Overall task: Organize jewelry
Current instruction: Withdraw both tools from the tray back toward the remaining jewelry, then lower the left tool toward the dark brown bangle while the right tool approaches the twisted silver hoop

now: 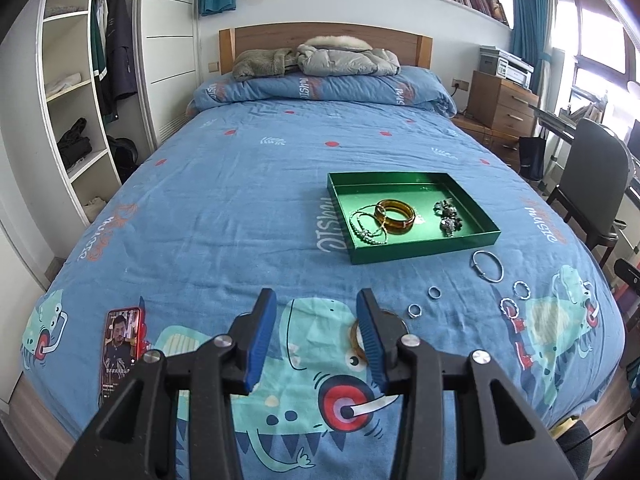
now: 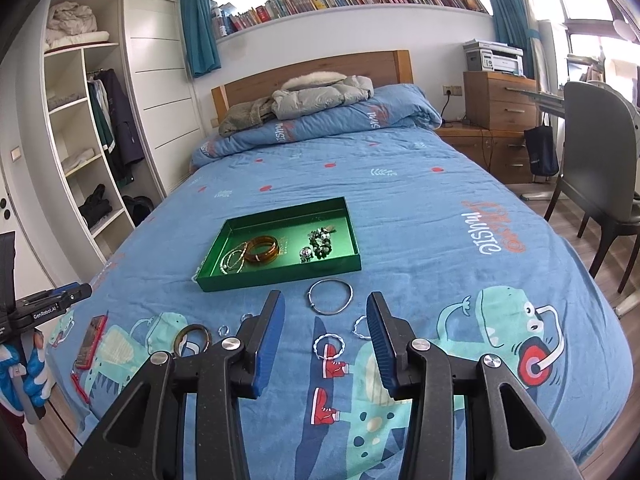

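Fingers first: your left gripper (image 1: pixel 316 336) has its blue pads apart with nothing but bedspread between them, and the same goes for your right gripper (image 2: pixel 326 340), whose pads are also spread and bare. Neither carries a piece.

Just past your left gripper's right pad, an amber bangle (image 1: pixel 357 338) lies flat near the foot edge of the bed (image 1: pixel 240 200), half hidden behind that pad. It looks like the mate of the amber bangles (image 1: pixel 395 216) already in the tray, so your aim there makes sense, though the gripper would need to shift sideways to straddle the rim.

Between your right gripper's pads, lower on the cloth, sits a twisted white ring (image 2: pixel 329 346); a second twisted ring (image 2: pixel 362 328) pokes out beside the right pad. Beyond them lies the silver bangle (image 2: pixel 330 297), close to the near wall of the green tray (image 2: pixel 280 276). Two small silver rings (image 1: pixel 434 292) rest between the amber bangle and that silver one.

The tray sits mid-bed, right of centre, and is sorted by kind: beaded bracelets (image 1: pixel 366 230) at its left, amber in the middle, dark bead pieces (image 1: pixel 448 216) toward the right wall. That probably tells you where each loose piece belongs.

A red phone (image 1: pixel 120 352) lies near the left foot corner, clear of your work. Thin rings on soft cloth may sink under the pads, so expect a shallow pinch.
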`<action>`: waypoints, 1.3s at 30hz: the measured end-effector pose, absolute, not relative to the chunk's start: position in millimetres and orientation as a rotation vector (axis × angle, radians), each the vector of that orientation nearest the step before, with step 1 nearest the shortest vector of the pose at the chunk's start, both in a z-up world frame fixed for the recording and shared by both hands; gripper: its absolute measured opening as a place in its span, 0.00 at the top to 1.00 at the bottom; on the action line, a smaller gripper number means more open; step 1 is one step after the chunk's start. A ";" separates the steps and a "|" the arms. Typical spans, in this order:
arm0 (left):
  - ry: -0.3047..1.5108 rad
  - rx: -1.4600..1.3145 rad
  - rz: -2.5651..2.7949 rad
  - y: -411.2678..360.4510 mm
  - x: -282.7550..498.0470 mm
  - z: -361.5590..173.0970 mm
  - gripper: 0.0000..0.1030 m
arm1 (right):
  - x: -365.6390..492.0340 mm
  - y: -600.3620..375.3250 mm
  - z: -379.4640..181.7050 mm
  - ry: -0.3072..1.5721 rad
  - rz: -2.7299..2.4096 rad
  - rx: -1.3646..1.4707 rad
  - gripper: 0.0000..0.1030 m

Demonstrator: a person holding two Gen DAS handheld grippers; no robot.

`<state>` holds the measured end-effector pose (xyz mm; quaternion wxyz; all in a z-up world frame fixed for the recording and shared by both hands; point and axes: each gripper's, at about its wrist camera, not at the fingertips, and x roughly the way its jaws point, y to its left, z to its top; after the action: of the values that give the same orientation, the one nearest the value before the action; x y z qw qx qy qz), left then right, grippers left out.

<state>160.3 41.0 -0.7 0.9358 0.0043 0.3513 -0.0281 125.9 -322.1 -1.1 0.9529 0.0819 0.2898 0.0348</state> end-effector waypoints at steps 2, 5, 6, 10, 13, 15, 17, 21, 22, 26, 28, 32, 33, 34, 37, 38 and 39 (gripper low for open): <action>0.710 0.015 -0.041 37.4 158.1 -2.7 0.61 | 127.8 -320.2 -5.9 0.593 0.072 0.167 0.58; 0.696 0.026 -0.026 32.5 153.4 -5.4 0.61 | 130.6 -317.4 -12.4 0.600 0.074 0.170 0.58; 0.692 0.031 -0.026 30.6 152.0 -6.1 0.61 | 131.2 -316.2 -13.8 0.603 0.073 0.171 0.58; 0.682 0.058 -0.026 22.0 147.4 -9.7 0.61 | 133.5 -313.9 -19.2 0.612 0.071 0.174 0.57; 0.679 0.070 -0.034 16.6 145.1 -10.7 0.61 | 135.8 -313.4 -22.9 0.620 0.069 0.179 0.57; 0.678 0.075 -0.037 14.9 145.1 -10.7 0.61 | 137.1 -312.0 -25.0 0.624 0.070 0.180 0.57; 0.677 0.084 -0.040 12.2 145.5 -11.8 0.61 | 138.1 -310.6 -27.3 0.628 0.071 0.180 0.56; 0.687 0.093 -0.048 8.3 147.8 -16.1 0.61 | 139.9 -307.0 -33.1 0.636 0.076 0.181 0.54; 0.687 0.095 -0.049 7.4 148.3 -17.2 0.60 | 140.4 -306.5 -34.4 0.637 0.077 0.181 0.54; 0.691 0.104 -0.052 4.6 151.4 -21.5 0.56 | 143.9 -306.7 -39.7 0.645 0.078 0.185 0.54; 0.696 0.102 -0.052 3.8 154.7 -24.5 0.55 | 146.2 -307.2 -43.1 0.652 0.077 0.187 0.53; 0.718 0.097 -0.052 3.3 162.7 -33.3 0.55 | 151.7 -308.2 -52.2 0.669 0.074 0.192 0.53; 0.725 0.094 -0.053 3.4 165.3 -36.3 0.55 | 154.1 -309.4 -54.5 0.674 0.074 0.193 0.53; 0.731 0.090 -0.053 3.7 167.6 -38.8 0.55 | 155.1 -309.7 -57.1 0.679 0.073 0.194 0.53; 0.754 0.065 -0.055 7.1 174.8 -49.5 0.55 | 160.1 -309.3 -67.2 0.699 0.074 0.196 0.53; 0.763 0.053 -0.056 8.9 177.1 -53.7 0.55 | 162.2 -309.0 -71.1 0.707 0.075 0.197 0.53; 0.771 0.042 -0.057 10.8 178.9 -57.4 0.55 | 164.0 -309.3 -74.8 0.714 0.075 0.198 0.53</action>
<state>178.9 10.8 -57.4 0.9261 0.0203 0.3758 -0.0276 164.0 -309.3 -74.8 0.9315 0.0965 0.3488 0.0367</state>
